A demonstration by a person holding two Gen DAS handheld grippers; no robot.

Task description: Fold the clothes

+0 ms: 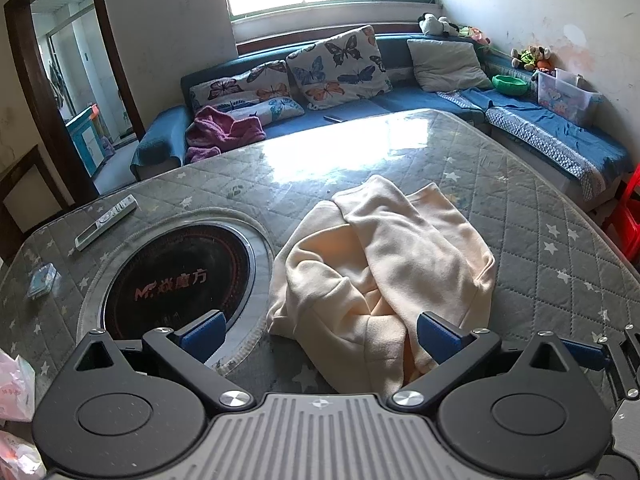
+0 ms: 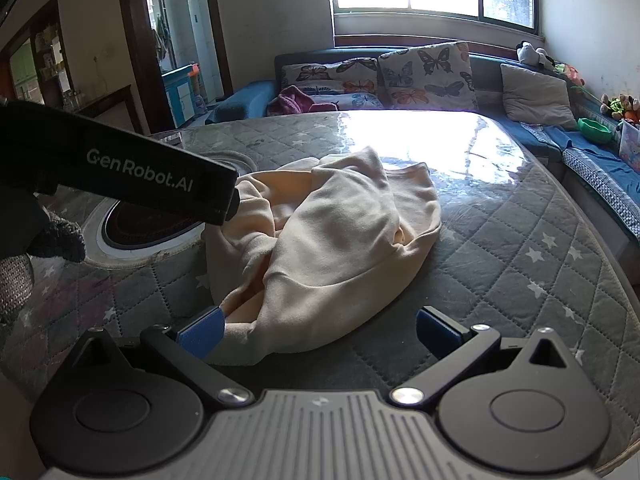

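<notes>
A cream fleece garment [image 1: 380, 272] lies crumpled in a heap on the grey quilted table [image 1: 540, 240]; it also shows in the right wrist view [image 2: 332, 248]. My left gripper [image 1: 320, 336] is open and empty, its blue pads just above the garment's near edge. My right gripper [image 2: 318, 330] is open and empty, hovering at the garment's near edge, its left pad [image 2: 202, 330] close to the cloth. The black body of the left gripper [image 2: 120, 168] crosses the left of the right wrist view, held by a gloved hand.
A round black induction hob [image 1: 180, 276] is set into the table left of the garment. A white remote [image 1: 106, 222] and a small packet [image 1: 42, 280] lie at the far left. A blue corner sofa [image 1: 420, 98] with cushions runs behind the table.
</notes>
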